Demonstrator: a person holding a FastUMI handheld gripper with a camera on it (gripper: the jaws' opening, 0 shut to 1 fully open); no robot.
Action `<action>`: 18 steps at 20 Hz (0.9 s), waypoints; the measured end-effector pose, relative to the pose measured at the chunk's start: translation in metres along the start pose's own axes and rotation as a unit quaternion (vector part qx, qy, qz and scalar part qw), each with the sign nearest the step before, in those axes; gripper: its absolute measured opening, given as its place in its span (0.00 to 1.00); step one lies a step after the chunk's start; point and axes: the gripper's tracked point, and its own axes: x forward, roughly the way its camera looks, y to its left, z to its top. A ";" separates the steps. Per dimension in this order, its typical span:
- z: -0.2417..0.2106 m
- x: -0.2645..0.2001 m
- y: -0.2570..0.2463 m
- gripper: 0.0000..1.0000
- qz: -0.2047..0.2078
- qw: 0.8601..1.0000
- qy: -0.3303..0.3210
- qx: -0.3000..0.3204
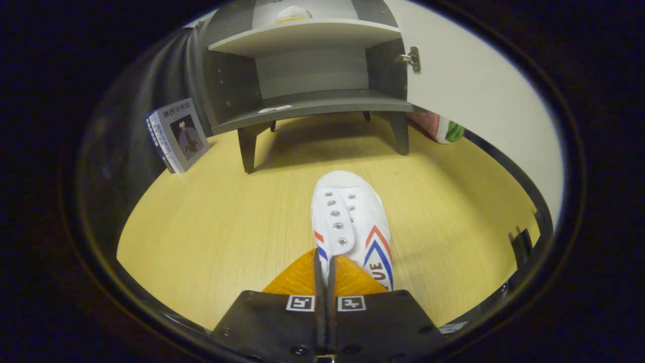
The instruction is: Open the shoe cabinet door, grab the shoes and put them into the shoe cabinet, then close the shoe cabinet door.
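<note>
With the cabinet door (468, 96) open, the tool (325, 272) was clamped on the white shoe (350, 222), which next needed carrying to the lower shelf (322, 107).

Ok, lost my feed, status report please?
Gripper shut on white shoe. Cabinet open ahead, lower shelf free. Nothing in the way.

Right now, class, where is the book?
In the gripper view, the book stands on the wooden table, leaning against the dark wall left of the open shoe cabinet.
</note>
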 end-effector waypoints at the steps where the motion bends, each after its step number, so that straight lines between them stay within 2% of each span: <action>1: 0.001 0.000 0.001 0.02 0.002 1.000 -0.003 0.008; 5: 0.012 -0.009 -0.004 0.02 -0.005 1.000 -0.021 0.008; 18: 0.065 -0.047 -0.004 0.02 0.009 0.997 -0.076 0.020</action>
